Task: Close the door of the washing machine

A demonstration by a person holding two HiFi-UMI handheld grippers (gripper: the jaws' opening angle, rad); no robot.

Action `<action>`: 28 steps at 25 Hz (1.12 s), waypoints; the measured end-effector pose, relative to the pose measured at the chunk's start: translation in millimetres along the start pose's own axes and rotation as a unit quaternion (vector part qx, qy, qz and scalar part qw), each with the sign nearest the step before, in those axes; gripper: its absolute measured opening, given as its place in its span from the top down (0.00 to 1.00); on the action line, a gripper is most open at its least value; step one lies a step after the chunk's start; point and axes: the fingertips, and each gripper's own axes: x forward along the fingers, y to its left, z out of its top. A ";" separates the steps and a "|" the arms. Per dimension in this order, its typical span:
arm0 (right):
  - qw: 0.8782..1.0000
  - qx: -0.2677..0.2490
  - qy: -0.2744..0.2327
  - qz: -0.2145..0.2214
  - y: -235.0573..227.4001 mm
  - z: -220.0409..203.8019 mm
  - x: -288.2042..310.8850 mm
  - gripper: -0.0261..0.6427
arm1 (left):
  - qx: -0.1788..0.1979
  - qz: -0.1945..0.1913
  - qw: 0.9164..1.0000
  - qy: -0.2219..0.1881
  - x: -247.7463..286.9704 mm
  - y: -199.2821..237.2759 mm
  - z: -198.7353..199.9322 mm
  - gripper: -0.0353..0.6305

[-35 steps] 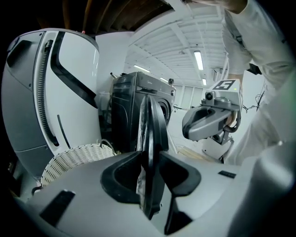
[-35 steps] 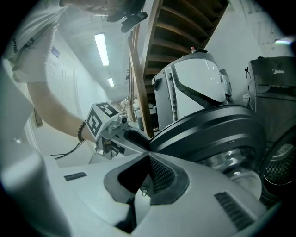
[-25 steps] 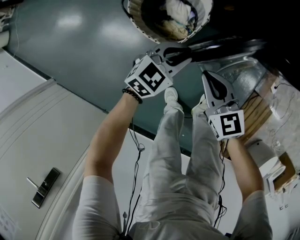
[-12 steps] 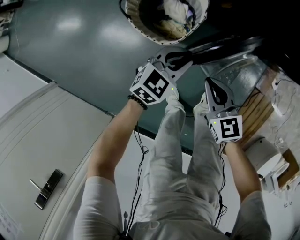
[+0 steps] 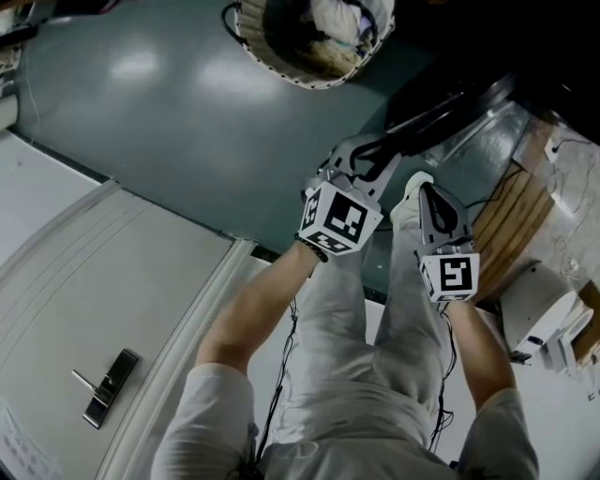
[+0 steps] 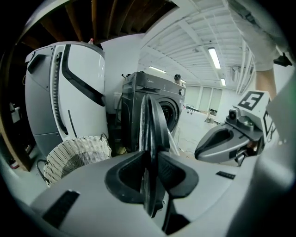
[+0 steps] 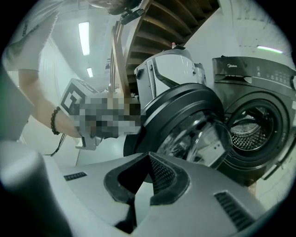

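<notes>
The left gripper (image 6: 150, 172) clamps the rim of the half-open door (image 6: 151, 121), edge-on before the washing machine (image 7: 260, 121). The right gripper (image 7: 148, 172) is clenched on nothing, near the door. Both forearms reach forward, tilted downward.

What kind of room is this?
Probably a laundry corner in a big hall: there's a dark washing machine with its round door open, and a woven basket with clothes in it.
</notes>
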 end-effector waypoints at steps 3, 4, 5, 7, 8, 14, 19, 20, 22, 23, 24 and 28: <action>1.000 0.005 0.018 -0.016 -3.7 -18.5 -14.8 0.94 | -0.010 0.020 1.000 0.003 1.5 -17.0 -0.3 0.84; 1.000 0.009 0.020 -0.022 -4.8 -22.1 -19.0 0.94 | -0.013 0.024 1.000 0.003 2.0 -22.9 -0.3 0.83; 0.999 0.012 0.021 -0.027 -5.8 -25.7 -23.1 0.94 | -0.016 0.027 0.999 0.003 2.5 -28.6 -0.2 0.83; 0.999 0.015 0.022 -0.037 -7.8 -31.7 -30.6 0.94 | -0.022 0.033 0.999 0.004 4.0 -39.0 0.2 0.83; 0.999 0.015 0.024 -0.040 -8.9 -34.8 -33.9 0.94 | -0.025 0.036 0.999 0.005 4.7 -43.5 0.3 0.83; 0.998 0.000 0.023 -0.060 -16.2 -51.8 -46.0 0.94 | -0.045 0.062 0.997 0.011 11.8 -61.3 -0.1 0.83; 0.996 0.008 0.021 -0.082 -21.6 -66.6 -62.2 0.94 | -0.063 0.074 0.995 0.015 16.2 -79.7 2.4 0.83; 0.996 0.012 0.021 -0.083 -21.7 -68.5 -65.2 0.94 | -0.066 0.074 0.995 0.016 17.5 -84.0 3.4 0.83; 0.996 0.017 0.019 -0.085 -21.7 -72.2 -69.2 0.94 | -0.072 0.074 0.995 0.017 20.7 -93.0 4.9 0.83; 0.996 0.021 0.015 -0.086 -21.5 -73.7 -69.9 0.94 | -0.076 0.073 0.994 0.018 22.6 -97.3 5.0 0.83; 0.996 0.026 0.012 -0.087 -21.4 -75.6 -70.1 0.94 | -0.079 0.072 0.994 0.021 24.7 -101.3 4.7 0.82; 0.995 0.051 0.011 -0.089 -23.5 -87.2 -75.7 0.94 | -0.094 0.071 0.993 0.029 33.4 -117.7 5.7 0.82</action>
